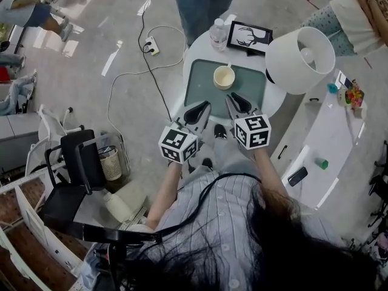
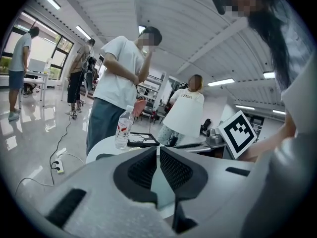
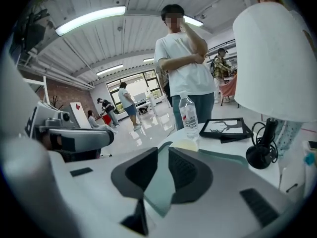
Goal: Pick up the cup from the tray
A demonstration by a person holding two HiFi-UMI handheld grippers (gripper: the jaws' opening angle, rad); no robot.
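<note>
The small cream round cup [image 1: 224, 76] stands upright toward the far side of the dull-green rectangular tray [image 1: 200, 90], untouched. The right gripper [image 1: 233, 99] and the left gripper [image 1: 204, 107] hang side by side over the tray's near edge, both short of the cup. Each claw has its jaws brought together with nothing between them.

The reach has not begun, so whichever claw goes in must part its jaws first, wide enough to straddle the cup's wall. The right gripper looks better lined up. It should go forward low and level, close gently, then lift straight up so the tray does not drag. A pale stub at the cup's far rim may be a handle or a spoon, too small to tell, so the near side is safer.

The tray lies on a round white table [image 1: 197, 44] with a clear plastic water bottle [image 1: 218, 34], a black-framed picture [image 1: 250, 36] and a white-shaded lamp [image 1: 300, 59]. Around it are a glossy grey floor [image 1: 121, 17], a white power strip [image 1: 151, 44] and a person in jeans [image 1: 203, 2] just behind the table.
</note>
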